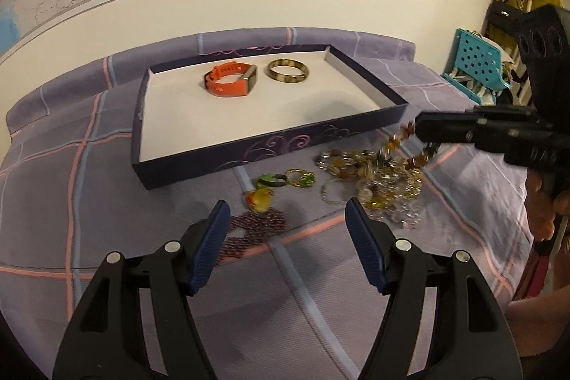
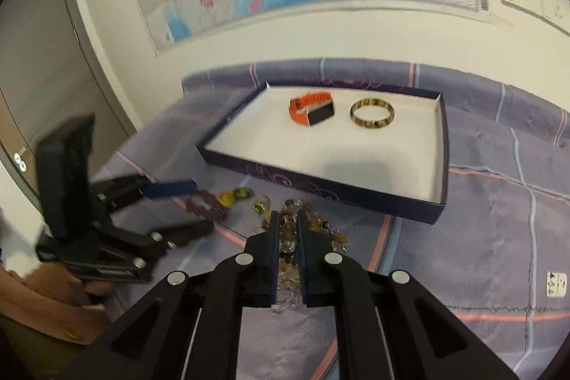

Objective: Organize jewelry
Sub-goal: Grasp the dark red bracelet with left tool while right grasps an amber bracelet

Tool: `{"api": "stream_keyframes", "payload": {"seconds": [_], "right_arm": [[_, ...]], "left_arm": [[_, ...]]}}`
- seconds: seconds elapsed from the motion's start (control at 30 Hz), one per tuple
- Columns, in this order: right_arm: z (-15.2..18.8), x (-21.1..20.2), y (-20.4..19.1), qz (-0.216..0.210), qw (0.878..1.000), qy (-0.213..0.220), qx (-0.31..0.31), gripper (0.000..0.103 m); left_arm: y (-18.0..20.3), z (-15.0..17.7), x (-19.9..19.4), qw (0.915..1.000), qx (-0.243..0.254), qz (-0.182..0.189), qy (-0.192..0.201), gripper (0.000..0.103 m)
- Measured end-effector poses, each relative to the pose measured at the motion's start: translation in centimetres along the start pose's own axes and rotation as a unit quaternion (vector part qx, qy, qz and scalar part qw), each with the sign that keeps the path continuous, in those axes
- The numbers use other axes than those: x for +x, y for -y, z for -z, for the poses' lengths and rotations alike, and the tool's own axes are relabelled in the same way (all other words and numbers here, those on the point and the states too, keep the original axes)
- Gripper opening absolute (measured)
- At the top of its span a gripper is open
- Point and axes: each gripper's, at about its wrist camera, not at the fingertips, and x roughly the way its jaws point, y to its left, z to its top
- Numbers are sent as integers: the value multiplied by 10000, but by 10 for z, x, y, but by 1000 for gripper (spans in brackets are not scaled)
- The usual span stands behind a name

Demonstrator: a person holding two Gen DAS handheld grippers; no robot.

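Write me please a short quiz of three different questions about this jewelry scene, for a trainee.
1. True or false: the orange watch and the gold bangle lie inside the tray.
2. Which gripper is shut on a beaded strand lifted from the jewelry pile? A) left B) right
3. Fill in: the left gripper, fingers apart, hovers over the ___ bracelet on the bedsheet.

Key: 1 true; 2 B, the right gripper; 3 dark woven.
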Motion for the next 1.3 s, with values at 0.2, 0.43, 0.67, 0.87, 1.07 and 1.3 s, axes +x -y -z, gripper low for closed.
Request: {"api": "stream_keyframes", "payload": {"seconds": [0.2,0.43,0.67,0.87,1.07,1.3], "right_arm": [[3,-17,7,-135,9995,138,254,8],[11,-22,23,39,9986,119,505,8],[31,-1,45,286,9960,-287,799,8],[44,12,54,569,9935,-525,834,13],[46,16,48,620,9943,-504,700,43],[44,27,30,919,9940,-580,144,23]], "left_arm": [[11,2,2,9998,156,83,-39,66],[1,5,-6,9999,120,-39,4,66],[-29,10,-1,9989,-161,-376,-231,65],[-37,6,12,9980,-186,-404,-460,72],[-32,5,20,9974,-93,-331,-636,72],[-20,4,23,9964,128,-514,-665,42]]}}
